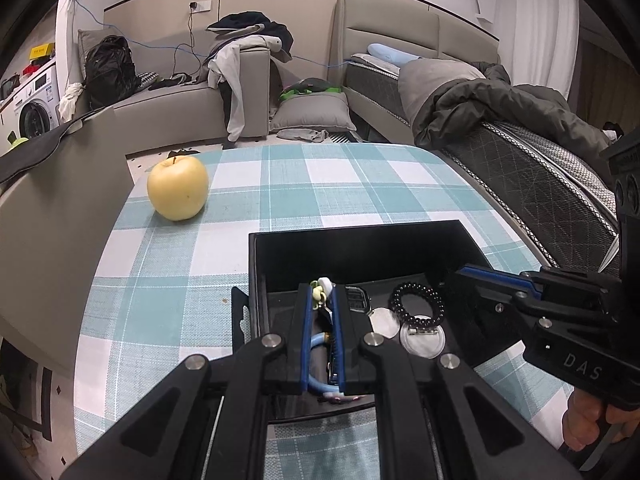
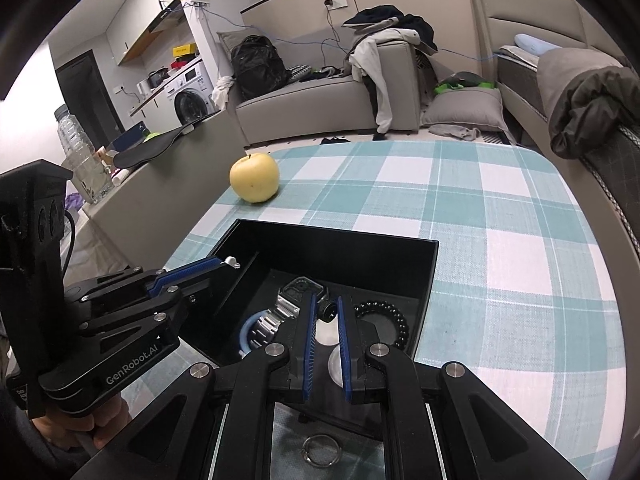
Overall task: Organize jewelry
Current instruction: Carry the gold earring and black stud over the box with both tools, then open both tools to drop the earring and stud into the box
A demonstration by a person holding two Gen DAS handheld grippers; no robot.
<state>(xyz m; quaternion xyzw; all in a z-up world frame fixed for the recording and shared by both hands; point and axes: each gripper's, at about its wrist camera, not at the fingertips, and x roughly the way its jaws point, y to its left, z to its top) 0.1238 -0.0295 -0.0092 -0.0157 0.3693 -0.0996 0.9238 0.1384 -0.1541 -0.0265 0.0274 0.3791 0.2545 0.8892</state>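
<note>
My left gripper [image 1: 323,294] clamped on small white-green trinket [image 1: 322,286], over black box [image 2: 434,276]. My right gripper [image 2: 325,309] closed, nothing visibly held, over box. Inside: silver watch [image 2: 294,300], black bead bracelet [image 1: 418,305], white discs [image 1: 424,340]. Ring [image 2: 321,451] on checked cloth [image 2: 500,208] near box. Apple [image 1: 178,188] well apart; cloth's far side free.

Light: bright, soft, even indoor light all over the room.
Shadows: faint ones; inside the black box [image 2: 424,280] it is dark.
Edges: round black corners, lines bend.
Sharpness: mostly clear.
</note>
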